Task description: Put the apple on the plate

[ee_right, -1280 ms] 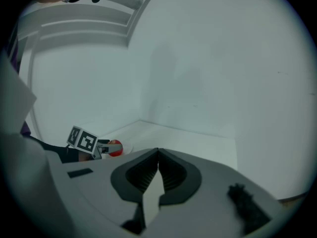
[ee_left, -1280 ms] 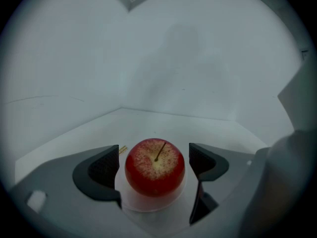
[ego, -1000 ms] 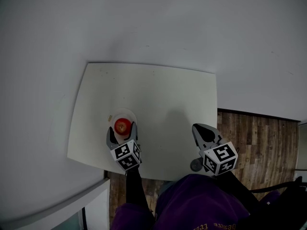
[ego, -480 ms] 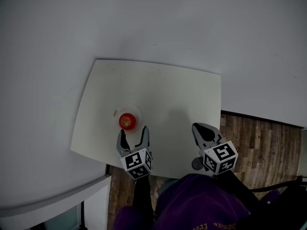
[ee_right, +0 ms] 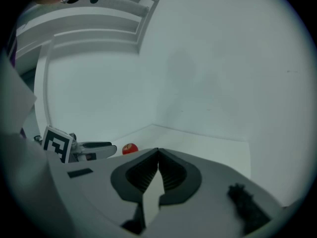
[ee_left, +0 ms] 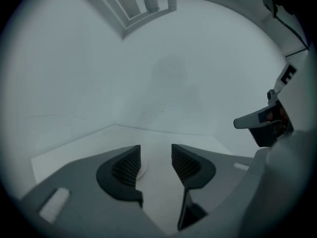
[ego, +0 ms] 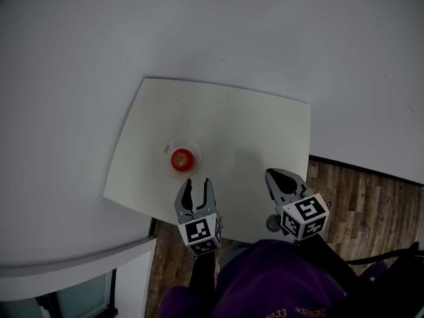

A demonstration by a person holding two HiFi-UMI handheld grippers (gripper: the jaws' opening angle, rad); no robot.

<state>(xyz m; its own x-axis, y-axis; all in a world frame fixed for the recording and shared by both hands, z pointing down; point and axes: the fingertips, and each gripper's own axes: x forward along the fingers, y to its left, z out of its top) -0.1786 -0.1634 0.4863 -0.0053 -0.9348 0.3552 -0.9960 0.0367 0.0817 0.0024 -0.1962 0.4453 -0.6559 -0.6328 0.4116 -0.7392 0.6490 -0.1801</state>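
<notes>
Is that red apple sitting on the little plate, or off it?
On the plate. In the head view the apple rests in the middle of the small white dish, with its rim showing all around.

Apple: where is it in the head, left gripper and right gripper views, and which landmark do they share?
Head view: apple on the plate, left of centre, just ahead of the left gripper.
Left gripper view: apple not visible; only a sliver of plate shows beside one claw pad.
Right gripper view: low, left of centre, just past the left gripper's claw.
Shared landmark: the white table.
</notes>
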